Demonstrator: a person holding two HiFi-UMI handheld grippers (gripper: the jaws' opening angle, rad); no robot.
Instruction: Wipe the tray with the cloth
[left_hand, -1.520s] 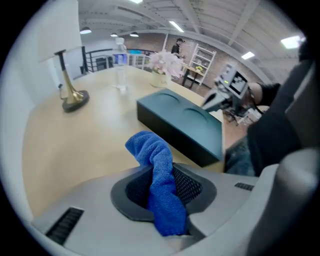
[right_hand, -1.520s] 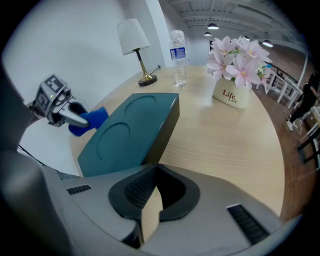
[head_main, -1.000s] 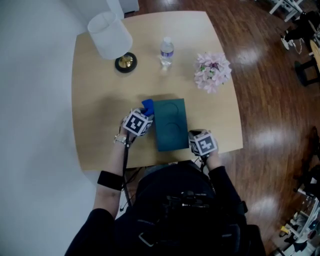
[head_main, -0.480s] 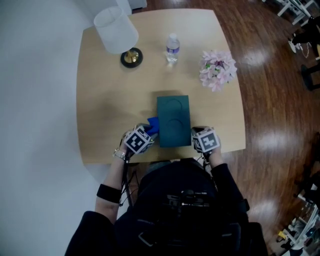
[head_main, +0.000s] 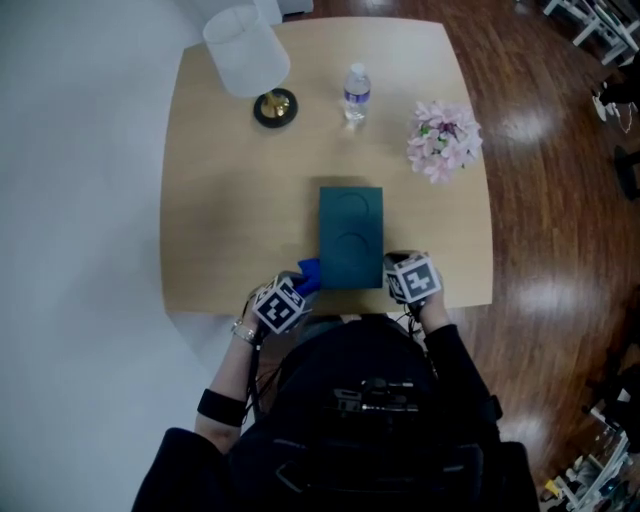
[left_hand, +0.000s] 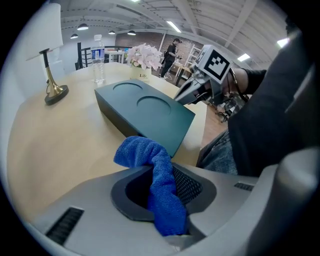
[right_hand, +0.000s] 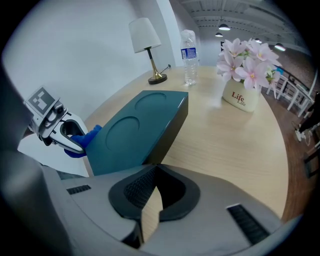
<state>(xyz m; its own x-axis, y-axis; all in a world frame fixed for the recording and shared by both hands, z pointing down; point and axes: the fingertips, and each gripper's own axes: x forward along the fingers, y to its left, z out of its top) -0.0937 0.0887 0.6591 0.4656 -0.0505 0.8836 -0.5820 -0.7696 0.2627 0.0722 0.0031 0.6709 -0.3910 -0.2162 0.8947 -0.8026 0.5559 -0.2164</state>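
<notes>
A dark teal tray (head_main: 351, 236) with two round recesses lies on the wooden table (head_main: 230, 200), near its front edge. My left gripper (head_main: 281, 304) sits at the tray's near left corner, over the table's front edge, shut on a blue cloth (head_main: 308, 271). In the left gripper view the cloth (left_hand: 161, 186) hangs bunched between the jaws, its free end pointing toward the tray (left_hand: 145, 107). My right gripper (head_main: 411, 279) is beside the tray's near right corner. Its jaws (right_hand: 156, 168) are shut with nothing between them, and the tray (right_hand: 135, 130) lies ahead to the left.
At the far side of the table stand a white-shaded lamp (head_main: 247, 50), a water bottle (head_main: 356, 93) and a pot of pink flowers (head_main: 444, 138). Wooden floor lies to the right, beyond the table. The person's body is close against the front edge.
My left gripper has drawn back with the cloth along the tray's left side, from its far left corner to its near left corner. The right gripper stayed by the near right corner.
</notes>
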